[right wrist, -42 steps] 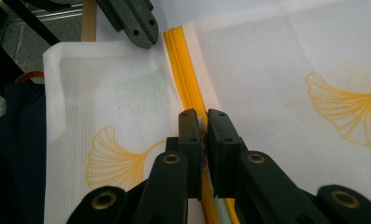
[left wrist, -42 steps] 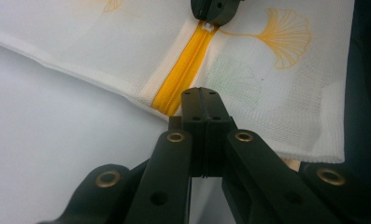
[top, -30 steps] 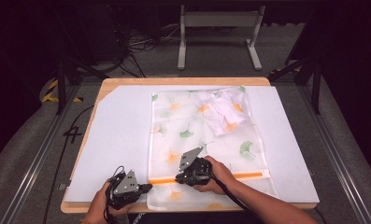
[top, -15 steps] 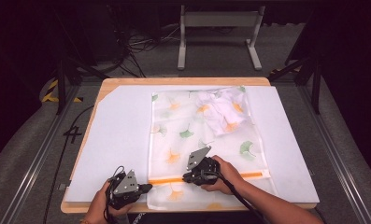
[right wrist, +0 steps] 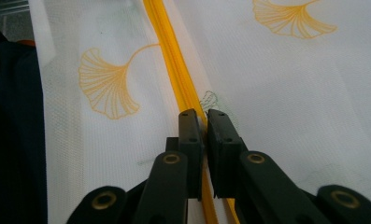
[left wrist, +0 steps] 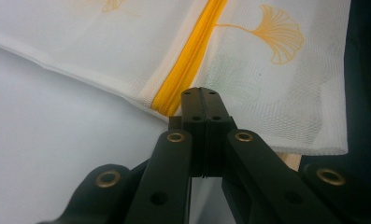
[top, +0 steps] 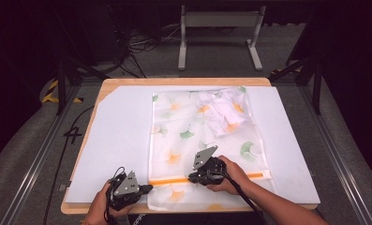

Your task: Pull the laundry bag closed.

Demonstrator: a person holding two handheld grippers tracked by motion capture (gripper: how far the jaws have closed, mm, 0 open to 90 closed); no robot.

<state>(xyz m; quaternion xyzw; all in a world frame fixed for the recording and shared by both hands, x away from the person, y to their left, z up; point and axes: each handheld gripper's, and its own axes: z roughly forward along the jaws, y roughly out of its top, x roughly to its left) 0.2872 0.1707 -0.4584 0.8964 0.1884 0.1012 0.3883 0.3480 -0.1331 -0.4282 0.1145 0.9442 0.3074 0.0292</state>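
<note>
We see a white mesh laundry bag (top: 207,140) printed with orange and green ginkgo leaves, lying flat on the white sheet (top: 118,136) that covers the worktop (top: 174,81). An orange zipper (top: 174,181) crosses the bag near its 6 o'clock edge (bunched white cloth (top: 223,110) shows through the mesh toward 1 o'clock). The left gripper (left wrist: 202,95), at 7 o'clock in the high view, has its jaws pressed together at the zipper's end on the bag's corner. The right gripper (right wrist: 205,116), toward 5 o'clock, has its jaws nearly closed, pinching the zipper tape between them.
</note>
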